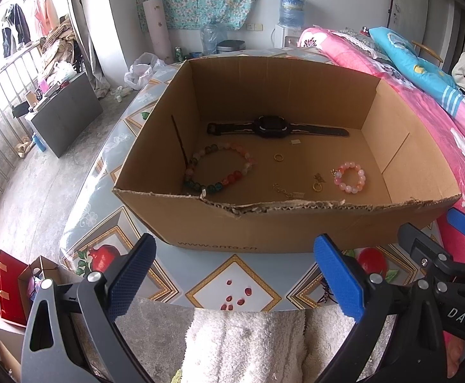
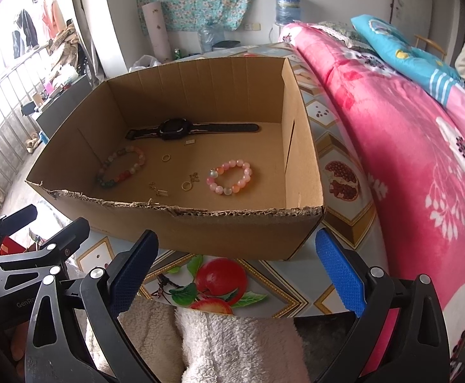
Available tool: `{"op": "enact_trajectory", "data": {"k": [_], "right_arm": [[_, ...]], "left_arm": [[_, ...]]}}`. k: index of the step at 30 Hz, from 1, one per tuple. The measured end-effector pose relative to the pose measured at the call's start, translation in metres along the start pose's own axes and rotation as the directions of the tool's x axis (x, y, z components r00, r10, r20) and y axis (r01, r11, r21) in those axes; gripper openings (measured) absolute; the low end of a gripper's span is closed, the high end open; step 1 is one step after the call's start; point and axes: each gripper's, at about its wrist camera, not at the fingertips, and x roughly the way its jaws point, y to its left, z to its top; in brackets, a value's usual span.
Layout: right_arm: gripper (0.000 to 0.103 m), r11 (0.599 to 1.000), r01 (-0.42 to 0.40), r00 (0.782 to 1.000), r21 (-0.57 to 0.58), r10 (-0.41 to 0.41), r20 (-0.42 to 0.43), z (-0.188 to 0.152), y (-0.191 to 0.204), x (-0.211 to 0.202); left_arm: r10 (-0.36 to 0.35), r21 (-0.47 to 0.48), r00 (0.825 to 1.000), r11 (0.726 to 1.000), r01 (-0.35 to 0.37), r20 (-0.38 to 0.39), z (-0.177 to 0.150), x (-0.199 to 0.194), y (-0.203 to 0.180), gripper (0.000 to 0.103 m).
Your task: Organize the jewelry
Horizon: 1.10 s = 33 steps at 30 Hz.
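left claw [image 1: 232, 274] apart | right claw [image 2: 237, 274] apart | box [image 2: 200, 233] near wall hides floor edge

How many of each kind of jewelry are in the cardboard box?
Beaded bracelets: 2, a multicolored one and a pink one
Watches: 1, black
Gold rings: 2, and
Gold chain: 1
Small gold charms: 2, and
Total: 8

Matt cardboard box [image 1: 219, 233], glossy beads [image 1: 350, 177]
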Motion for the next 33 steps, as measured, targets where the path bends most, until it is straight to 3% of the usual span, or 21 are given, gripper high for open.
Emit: {"op": "enact_trajectory", "data": {"k": [33], "right_arm": [[0.095, 0.999, 0.027, 0.999, 0.024, -0.026, -0.026, -0.003, 0.000, 0.007]], "left_arm": [[-0.033, 0.011, 0.998, 0.999, 0.033, -0.048, 0.001, 0.013, 0.002, 0.097]]}}
